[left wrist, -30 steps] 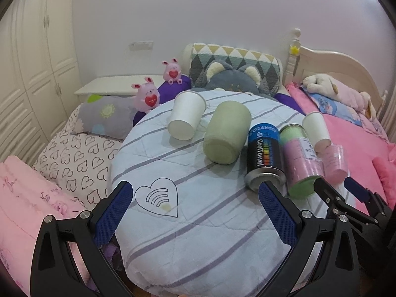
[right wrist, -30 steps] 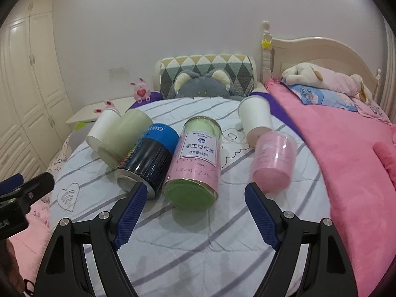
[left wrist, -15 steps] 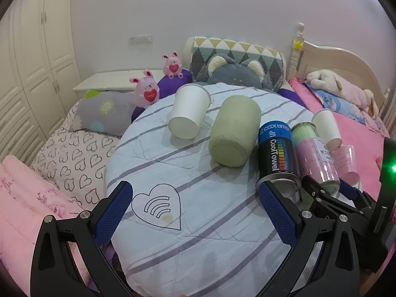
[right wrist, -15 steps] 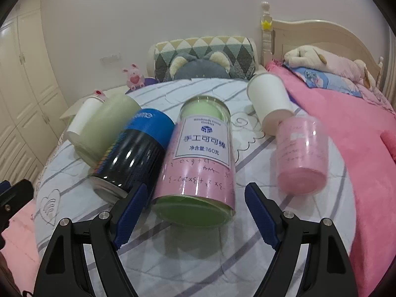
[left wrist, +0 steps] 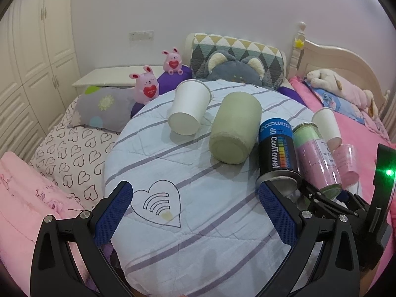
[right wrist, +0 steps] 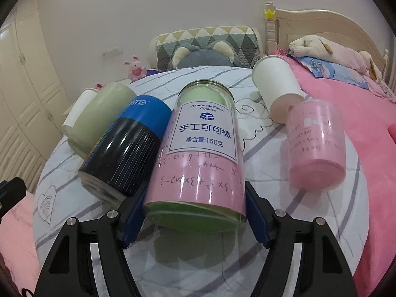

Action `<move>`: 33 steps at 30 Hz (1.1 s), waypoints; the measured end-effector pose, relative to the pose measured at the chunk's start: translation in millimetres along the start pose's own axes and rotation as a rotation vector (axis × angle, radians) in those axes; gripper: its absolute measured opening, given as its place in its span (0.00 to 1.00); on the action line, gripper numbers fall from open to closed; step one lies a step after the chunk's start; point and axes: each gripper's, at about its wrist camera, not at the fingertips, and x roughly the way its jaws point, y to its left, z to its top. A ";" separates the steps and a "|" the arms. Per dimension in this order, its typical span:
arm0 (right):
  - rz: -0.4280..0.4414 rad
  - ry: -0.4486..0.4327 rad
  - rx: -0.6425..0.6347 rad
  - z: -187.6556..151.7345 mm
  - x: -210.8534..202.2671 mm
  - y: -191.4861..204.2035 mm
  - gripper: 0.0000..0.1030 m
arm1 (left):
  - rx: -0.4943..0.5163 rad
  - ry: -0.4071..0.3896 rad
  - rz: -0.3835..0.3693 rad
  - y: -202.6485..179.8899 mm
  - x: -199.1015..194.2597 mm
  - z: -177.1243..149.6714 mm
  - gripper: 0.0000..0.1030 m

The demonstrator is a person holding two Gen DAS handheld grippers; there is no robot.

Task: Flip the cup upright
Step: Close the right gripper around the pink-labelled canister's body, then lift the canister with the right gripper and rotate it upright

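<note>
Several cups and cans lie on their sides on a round striped table (left wrist: 198, 222). My right gripper (right wrist: 195, 220) has its fingers on either side of the base of the clear jar with a pink and green lining (right wrist: 200, 153), the pads at or very near its walls. The jar also shows in the left wrist view (left wrist: 319, 156). My left gripper (left wrist: 195, 212) is open and empty over the table's near edge, above a heart drawing (left wrist: 158, 203). A white paper cup (left wrist: 188, 111) and a green cup (left wrist: 235, 131) lie farther back.
A black and blue can (right wrist: 126, 153) lies against the jar's left side. A pink cup (right wrist: 314, 146) and another white paper cup (right wrist: 277, 91) lie to its right. Pillows, plush toys and a bed headboard (left wrist: 334, 59) surround the table.
My right gripper has moved forward and its fingers have closed in around the base of the clear jar. My left gripper has stayed open and shifted only slightly.
</note>
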 end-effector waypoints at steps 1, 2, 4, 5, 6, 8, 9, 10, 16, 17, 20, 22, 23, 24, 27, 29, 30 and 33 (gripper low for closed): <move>0.001 0.002 -0.001 -1.0 -1.8 -0.9 0.70 | 0.000 -0.001 -0.002 -2.0 -2.6 -1.0 1.00; 0.001 0.003 -0.004 -3.2 -4.8 -1.2 0.70 | 0.001 -0.003 -0.006 -4.1 -5.7 -2.1 1.00; 0.006 0.005 -0.005 -7.6 -11.3 -2.2 0.70 | 0.008 -0.008 -0.014 -8.5 -14.4 -5.5 1.00; 0.011 0.007 -0.008 -10.6 -15.5 -2.5 0.70 | 0.013 -0.010 -0.016 -10.7 -18.0 -7.0 1.00; 0.013 0.007 -0.010 -14.1 -20.0 -2.8 0.70 | 0.015 -0.011 -0.017 -12.4 -20.8 -8.0 1.00; 0.018 0.010 -0.011 -21.9 -29.3 -4.2 0.70 | 0.013 -0.010 -0.027 -16.0 -27.5 -12.0 1.00; 0.023 0.011 -0.012 -25.8 -33.7 -4.5 0.70 | 0.012 -0.008 -0.034 -18.1 -31.1 -14.4 1.00; 0.029 0.013 -0.013 -31.8 -39.3 -4.0 0.70 | 0.012 -0.007 -0.038 -19.5 -33.9 -15.9 1.00; 0.065 0.020 -0.038 -55.9 -62.9 0.0 0.71 | 0.017 -0.008 -0.049 -26.5 -54.8 -28.2 1.00; 0.075 0.024 -0.039 -59.6 -66.2 0.5 0.71 | 0.018 -0.007 -0.051 -26.7 -57.9 -29.4 1.00; 0.099 0.028 -0.063 -68.7 -72.2 7.9 0.70 | 0.018 -0.009 -0.044 -27.4 -66.2 -33.3 1.00; 0.126 0.036 -0.072 -72.9 -73.7 13.6 0.70 | 0.019 -0.007 -0.034 -26.0 -70.2 -34.8 1.00; 0.136 0.037 -0.077 -74.7 -74.0 17.3 0.71 | 0.017 -0.008 -0.031 -24.8 -71.1 -34.9 1.00; 0.141 0.038 -0.083 -76.2 -74.6 19.5 0.71 | 0.015 -0.007 -0.027 -23.4 -71.8 -35.1 1.00; 0.165 0.036 -0.095 -79.8 -74.3 28.8 0.71 | 0.011 -0.002 -0.018 -17.9 -72.5 -35.5 1.00; 0.177 0.024 -0.095 -78.9 -73.8 32.6 0.71 | 0.005 -0.001 -0.010 -15.1 -71.1 -34.9 1.00; 0.173 0.017 -0.094 -78.0 -72.9 33.6 0.71 | 0.002 0.001 -0.007 -14.2 -70.3 -35.1 1.00; 0.139 -0.002 -0.081 -73.8 -66.0 35.1 0.71 | 0.001 0.000 -0.005 -11.2 -68.6 -33.9 1.00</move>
